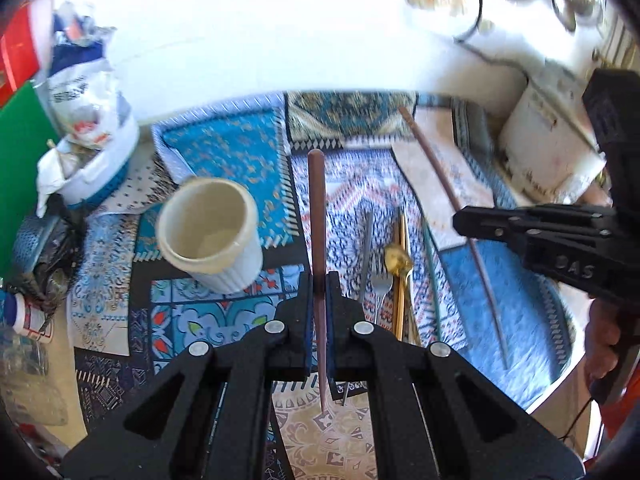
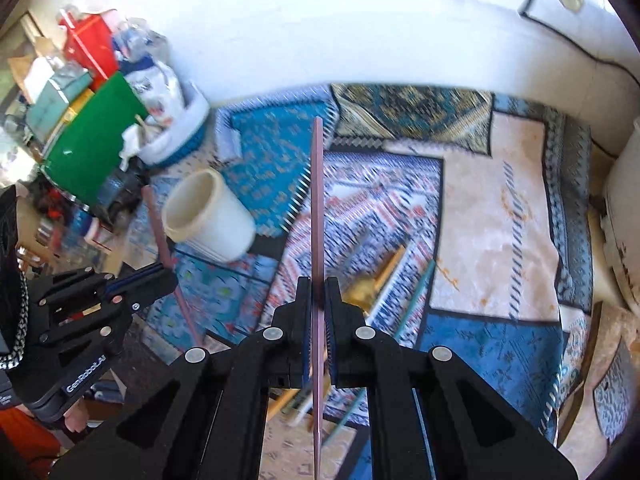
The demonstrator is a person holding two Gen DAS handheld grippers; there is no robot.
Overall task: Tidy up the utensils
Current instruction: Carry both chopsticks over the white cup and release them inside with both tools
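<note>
The white cup (image 1: 210, 236), ahead and left of both sets of jaws, looks empty, so the sorting has, by my reading, barely begun. The left gripper (image 1: 320, 284) pinches one brown chopstick (image 1: 318, 208) and the right gripper (image 2: 319, 288) pinches a second chopstick (image 2: 318, 200), both off the patterned cloth (image 1: 224, 152). Just right of the left jaws lie one silver fork (image 1: 380, 284), one gold spoon (image 1: 397, 260), and a grey, a gold and a teal stick, blurred.

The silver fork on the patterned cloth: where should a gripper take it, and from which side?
Probably the thin handle of the silver fork, from above, jaws across its width. It lies flat on the cloth, tines toward the camera, with the gold spoon close alongside, so a side approach looks crowded.
</note>
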